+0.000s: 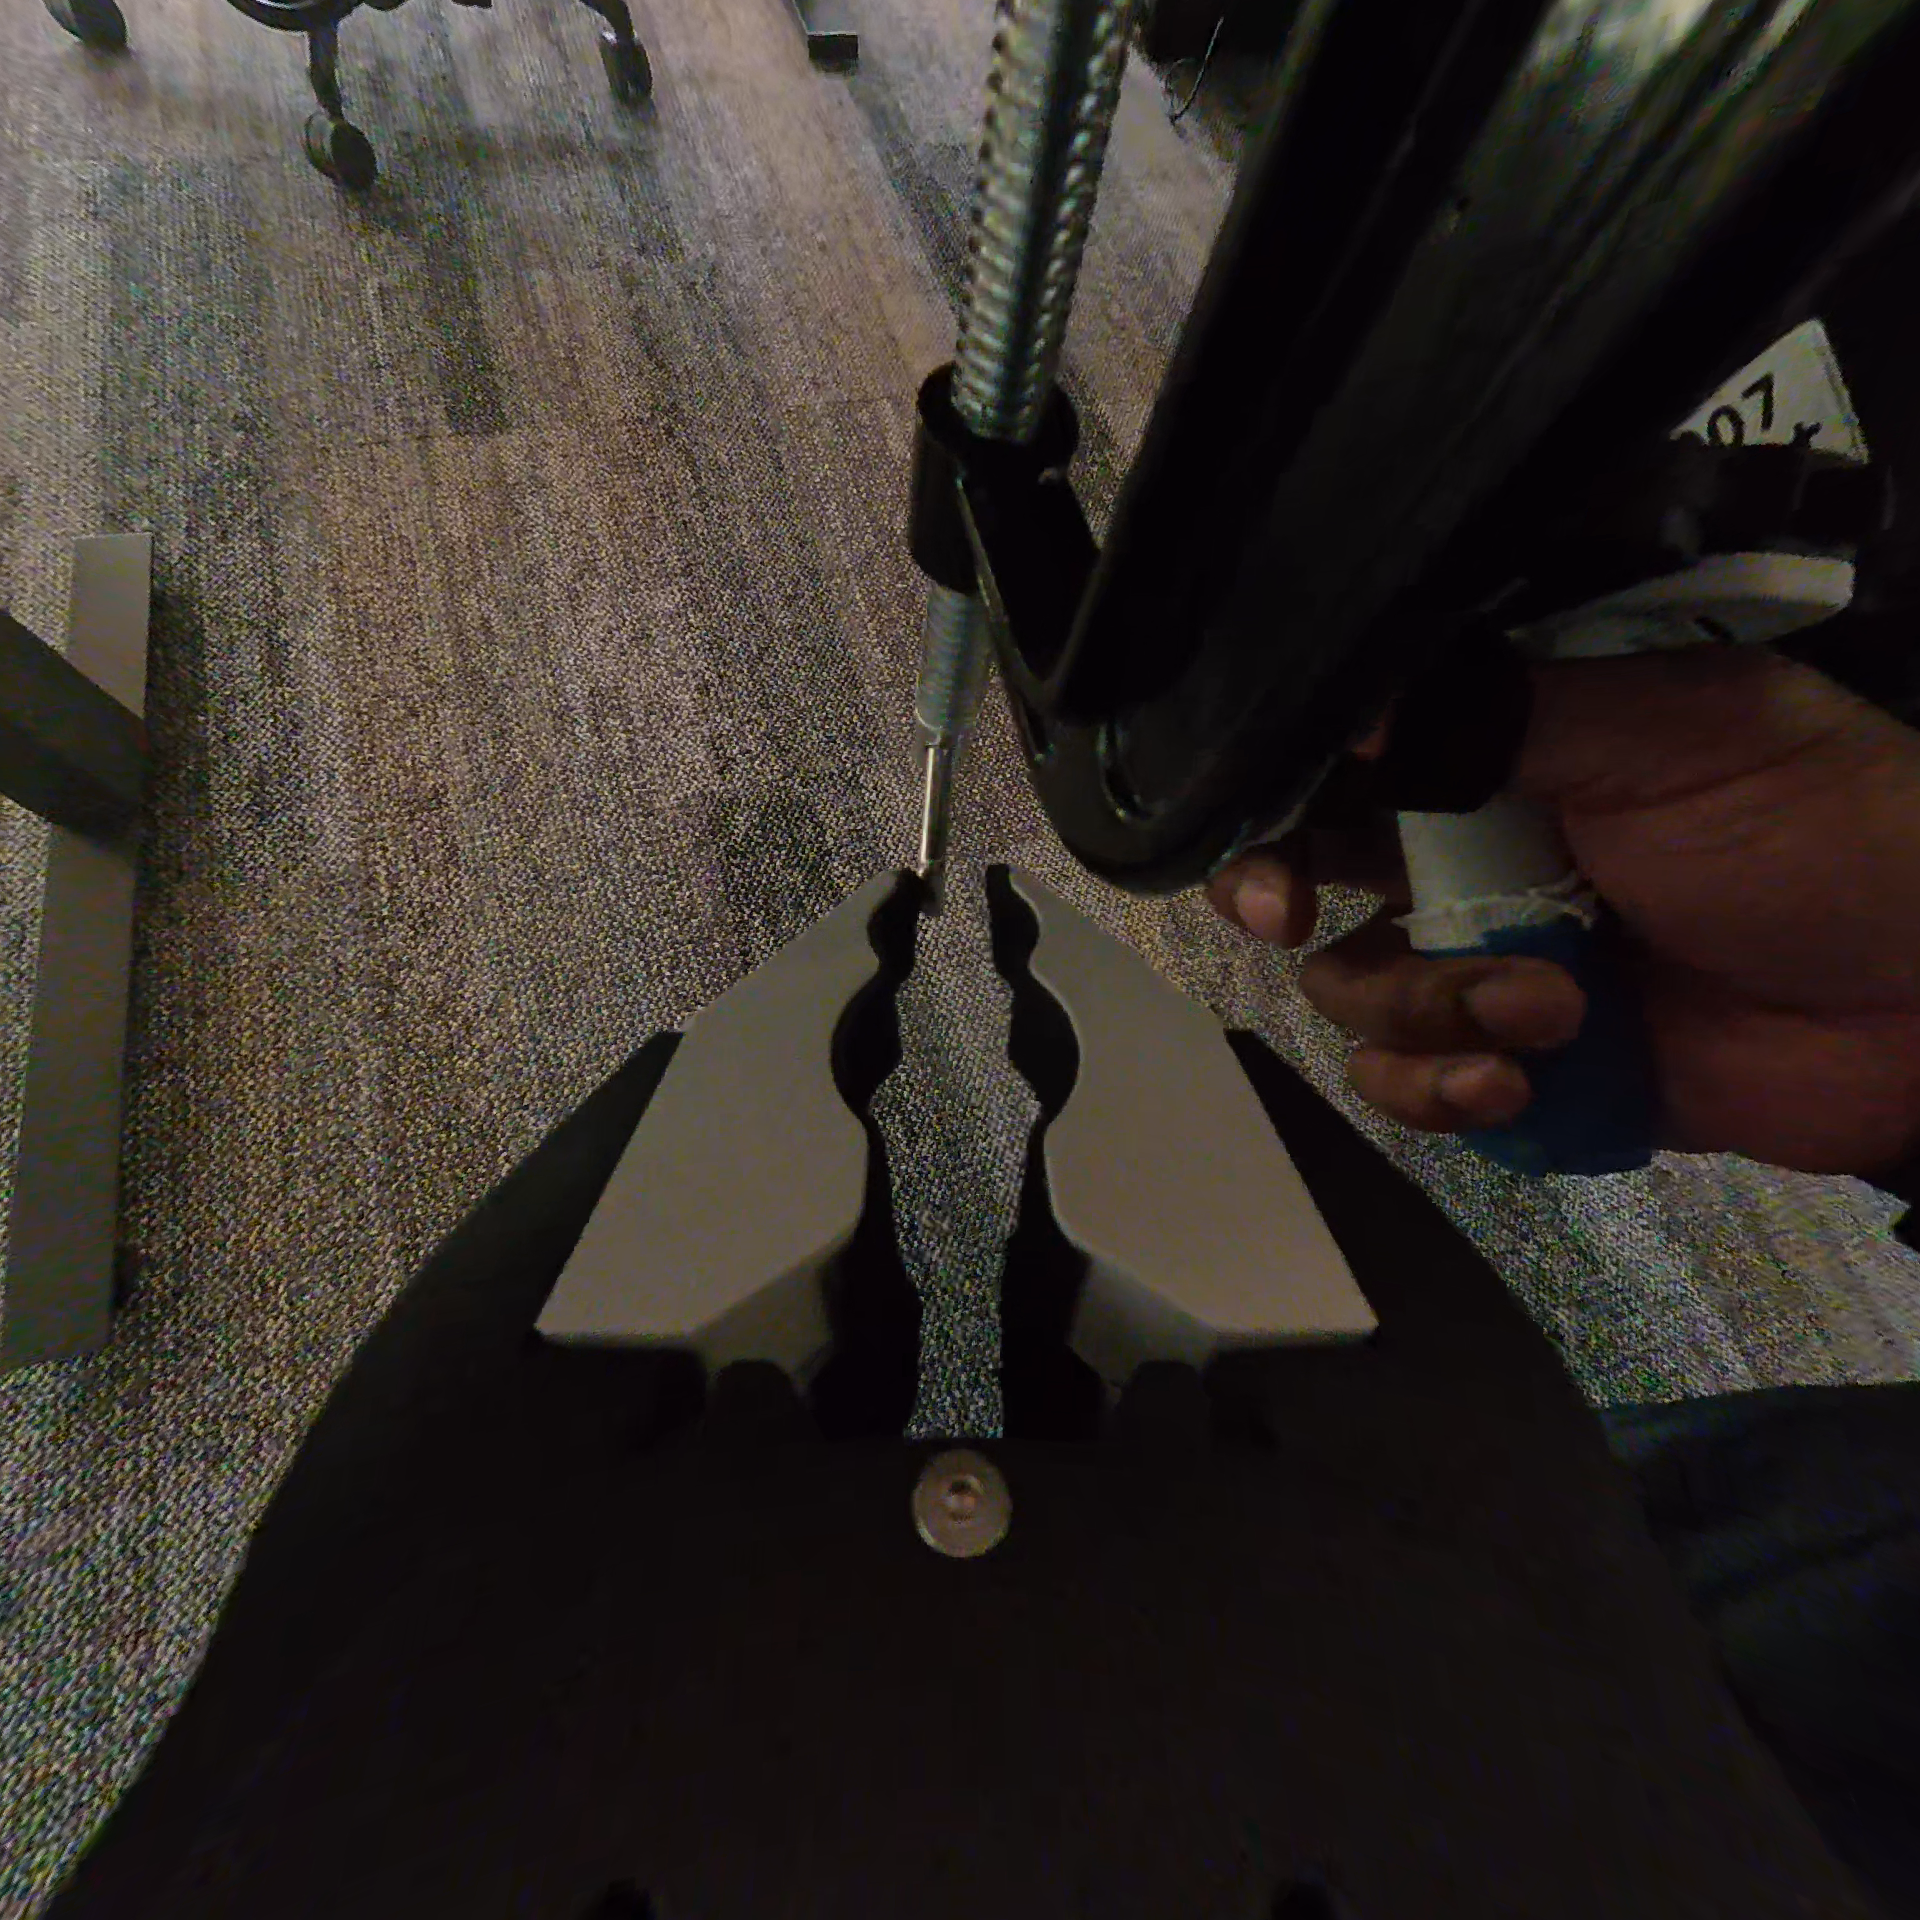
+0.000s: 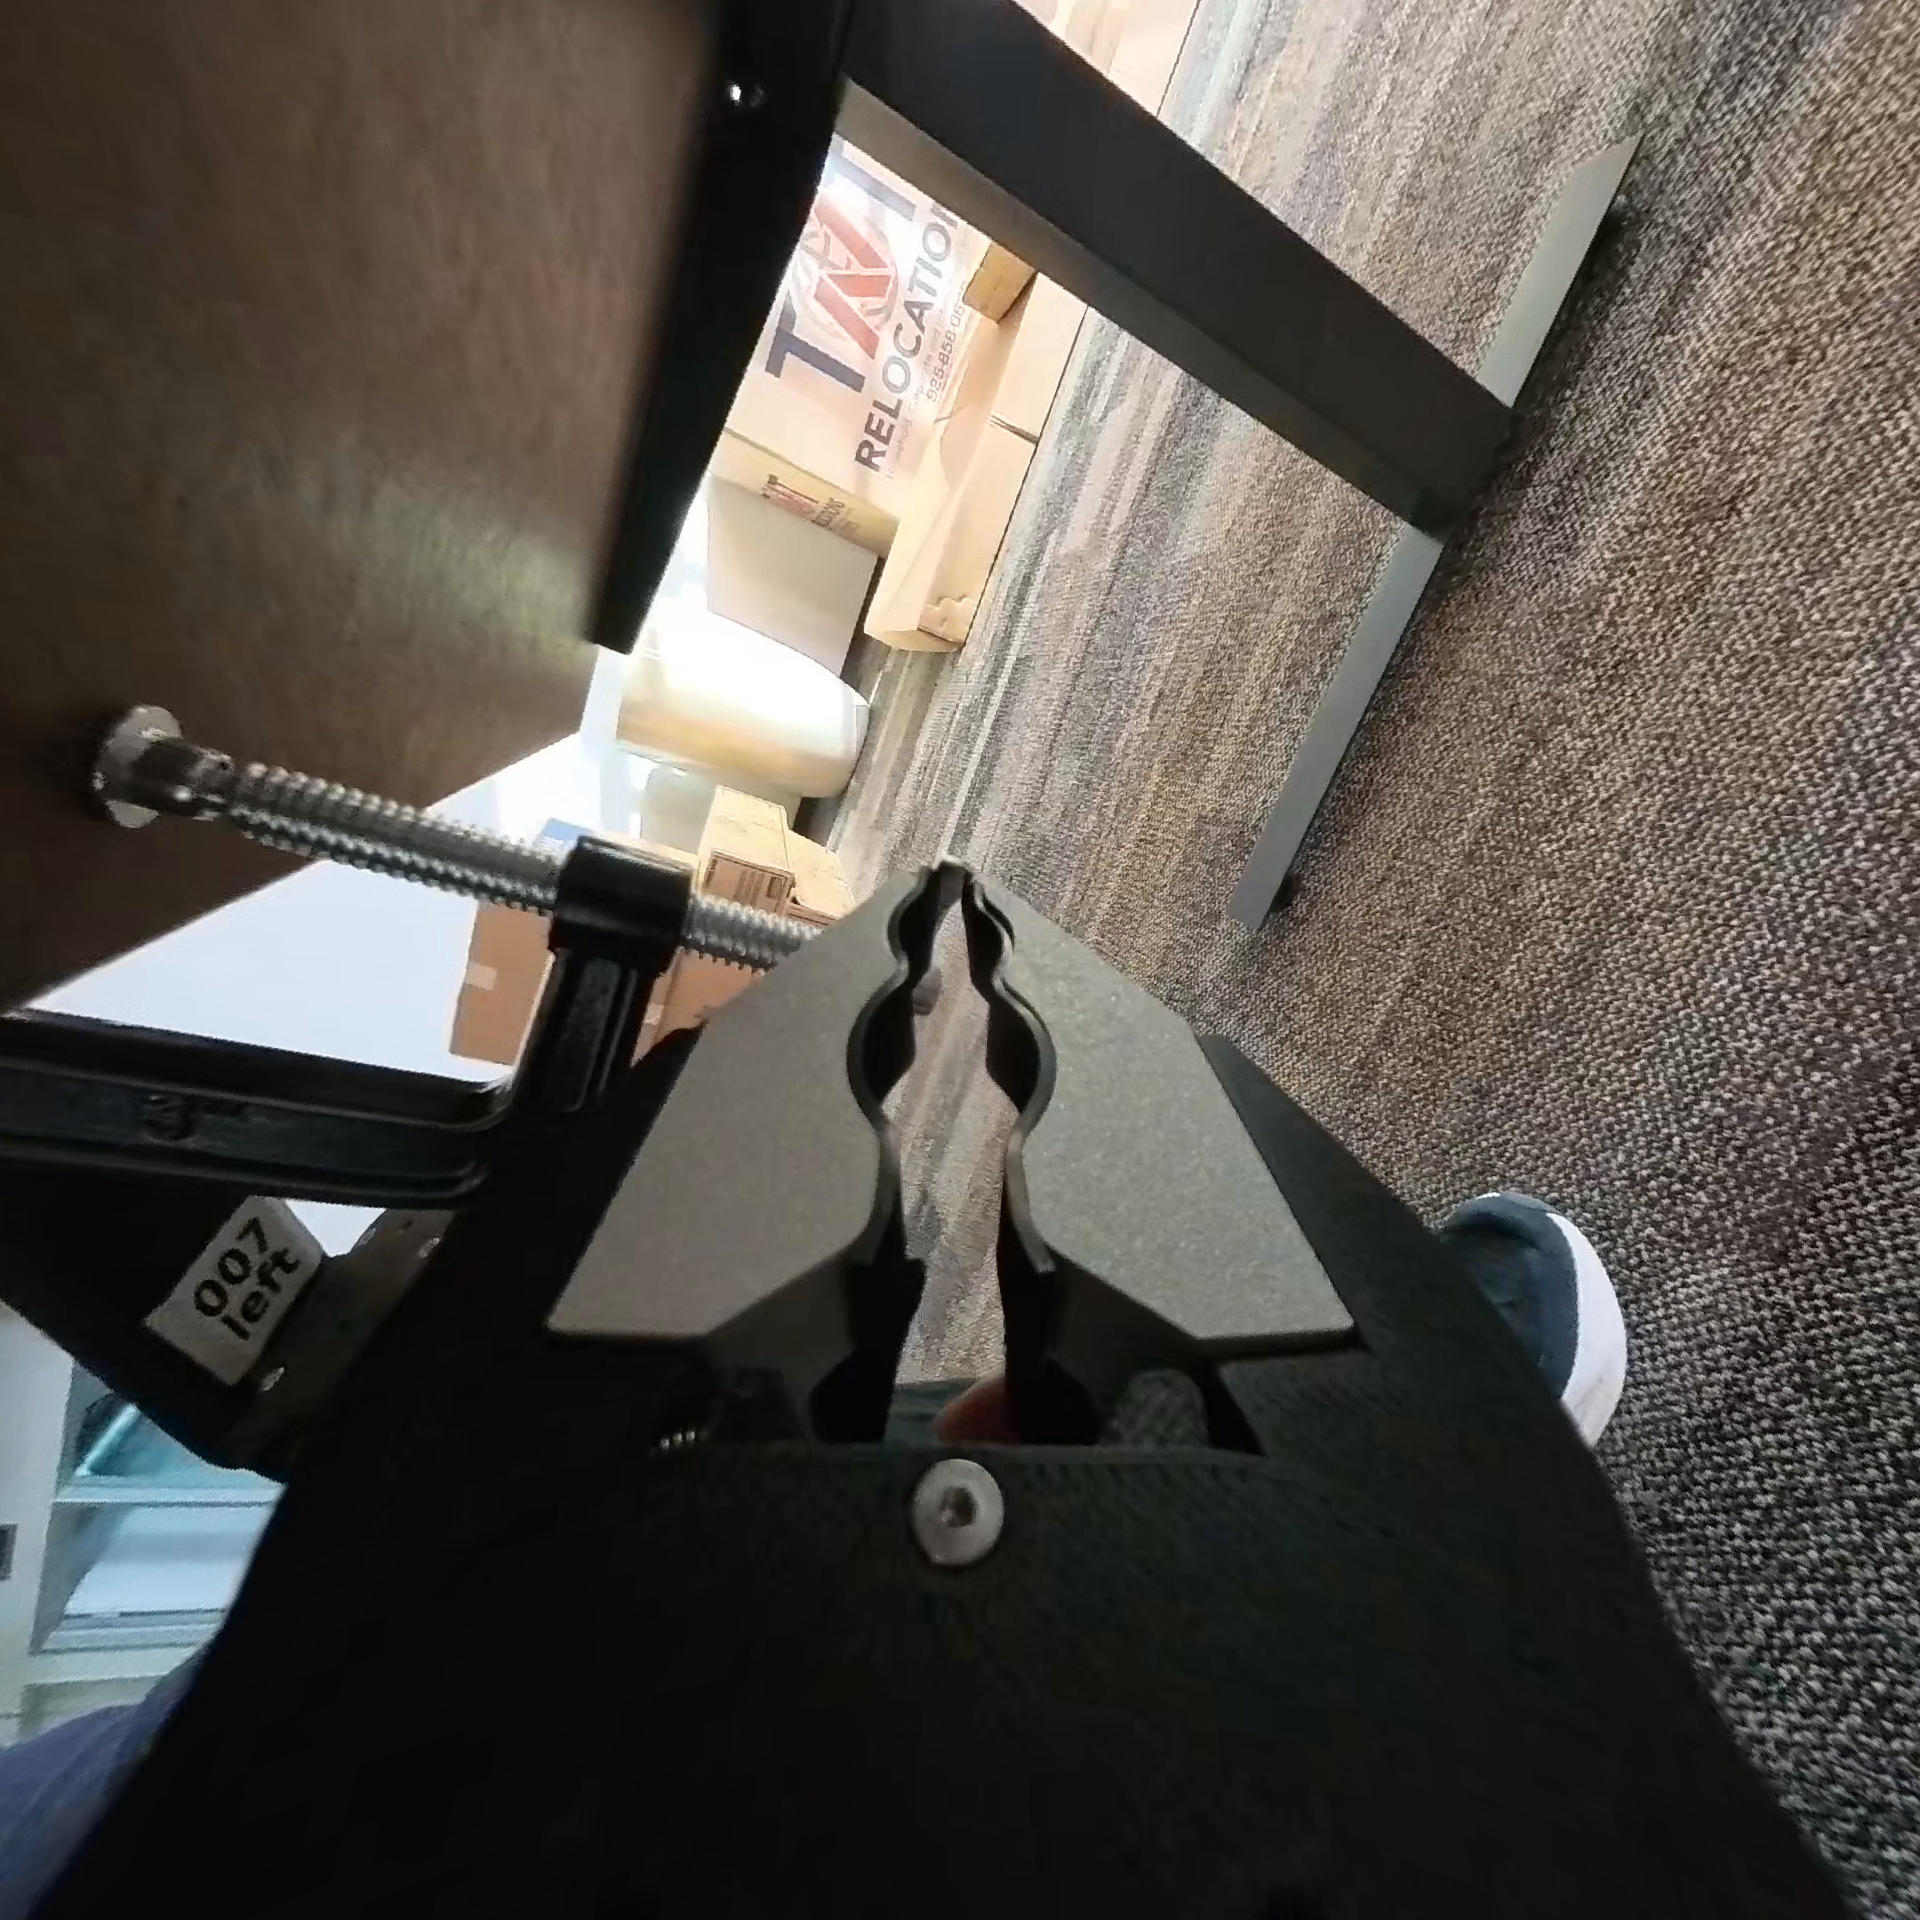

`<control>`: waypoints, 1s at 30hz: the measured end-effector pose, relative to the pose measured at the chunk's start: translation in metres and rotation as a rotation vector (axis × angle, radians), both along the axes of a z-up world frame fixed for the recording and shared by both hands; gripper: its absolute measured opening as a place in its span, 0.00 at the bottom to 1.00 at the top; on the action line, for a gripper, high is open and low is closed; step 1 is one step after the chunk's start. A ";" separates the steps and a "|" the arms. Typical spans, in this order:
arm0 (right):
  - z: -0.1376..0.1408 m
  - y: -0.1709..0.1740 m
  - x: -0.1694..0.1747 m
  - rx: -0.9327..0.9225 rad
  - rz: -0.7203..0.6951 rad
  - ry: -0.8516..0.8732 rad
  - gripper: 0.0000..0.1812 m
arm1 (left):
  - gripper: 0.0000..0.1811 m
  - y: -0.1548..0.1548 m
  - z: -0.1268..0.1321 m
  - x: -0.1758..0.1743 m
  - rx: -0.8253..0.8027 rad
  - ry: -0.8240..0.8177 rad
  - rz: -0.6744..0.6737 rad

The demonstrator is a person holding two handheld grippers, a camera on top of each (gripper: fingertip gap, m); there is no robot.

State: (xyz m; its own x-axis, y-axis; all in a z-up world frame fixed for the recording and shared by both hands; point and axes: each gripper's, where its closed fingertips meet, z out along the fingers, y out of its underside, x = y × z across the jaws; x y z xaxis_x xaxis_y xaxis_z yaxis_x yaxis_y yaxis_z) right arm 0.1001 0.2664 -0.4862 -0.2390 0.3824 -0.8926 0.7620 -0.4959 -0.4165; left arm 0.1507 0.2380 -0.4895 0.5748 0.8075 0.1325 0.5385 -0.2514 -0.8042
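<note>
A black C-clamp (image 2: pixel 582 977) sits under a brown tabletop (image 2: pixel 312 416), with its threaded screw (image 2: pixel 374 821) pressed up against the underside. In the left wrist view the screw (image 1: pixel 1029 208) comes down through the clamp's nut (image 1: pixel 987 468). It ends in a thin metal pin (image 1: pixel 932 810). My left gripper (image 1: pixel 954 888) is narrowly open, and the pin touches the tip of its left finger. My right gripper (image 2: pixel 951 883) has its tips almost together, with nothing seen between them. The screw's end is hidden behind its left finger. A hand (image 1: pixel 1662 935) holds the right gripper's handle.
Grey carpet (image 1: pixel 468 727) lies below. A black table leg on a grey foot bar (image 2: pixel 1351 644) stands to the right, and the foot bar also shows in the left wrist view (image 1: pixel 73 935). Chair castors (image 1: pixel 338 145) are at the far left. Cardboard boxes (image 2: pixel 914 416) are stacked beyond. A shoe (image 2: pixel 1548 1309) rests on the carpet.
</note>
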 end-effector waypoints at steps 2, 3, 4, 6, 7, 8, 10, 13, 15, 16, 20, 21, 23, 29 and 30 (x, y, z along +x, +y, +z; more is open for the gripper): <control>0.000 0.000 0.000 0.004 -0.002 0.004 0.00 | 0.12 0.000 0.000 -0.001 -0.003 0.004 0.003; 0.000 -0.001 0.000 0.005 -0.002 0.005 0.00 | 0.12 0.000 0.000 -0.002 -0.007 0.006 0.005; 0.000 -0.001 -0.001 0.006 -0.001 0.005 0.00 | 0.12 0.000 0.000 -0.002 -0.008 0.008 0.006; 0.000 -0.002 -0.001 0.008 0.002 0.005 0.00 | 0.11 0.000 0.000 -0.002 -0.007 0.008 0.008; 0.000 -0.002 -0.001 0.010 0.005 0.005 0.00 | 0.10 0.000 0.000 -0.003 -0.007 0.009 0.011; 0.000 -0.003 -0.001 0.012 0.007 0.004 0.00 | 0.10 -0.001 0.000 -0.003 -0.010 0.011 0.014; 0.000 -0.004 -0.001 0.015 0.008 0.005 0.00 | 0.08 -0.002 0.000 -0.005 -0.012 0.013 0.026; 0.000 -0.005 -0.002 0.012 0.006 0.006 0.00 | 0.07 -0.001 -0.002 -0.007 -0.012 0.010 0.034; 0.000 -0.005 -0.003 0.012 0.003 0.009 0.00 | 0.07 0.000 -0.002 -0.008 -0.013 0.012 0.035; 0.000 -0.004 -0.004 0.012 0.000 0.011 0.00 | 0.07 0.000 -0.002 -0.007 -0.011 0.011 0.035; 0.000 -0.005 -0.007 0.017 -0.006 0.016 0.00 | 0.07 0.001 -0.002 -0.006 -0.002 0.002 0.027; 0.000 -0.005 -0.008 0.020 -0.009 0.016 0.00 | 0.07 0.002 -0.002 -0.005 0.001 0.000 0.023; 0.000 -0.006 -0.009 0.023 -0.010 0.017 0.00 | 0.07 0.003 -0.003 -0.004 0.005 -0.007 0.013; 0.001 -0.004 -0.008 0.070 -0.018 0.067 0.00 | 0.07 0.004 -0.005 -0.002 0.009 -0.031 0.001; 0.000 -0.004 -0.007 0.089 -0.017 0.084 0.00 | 0.08 0.003 -0.006 0.000 0.006 -0.041 -0.005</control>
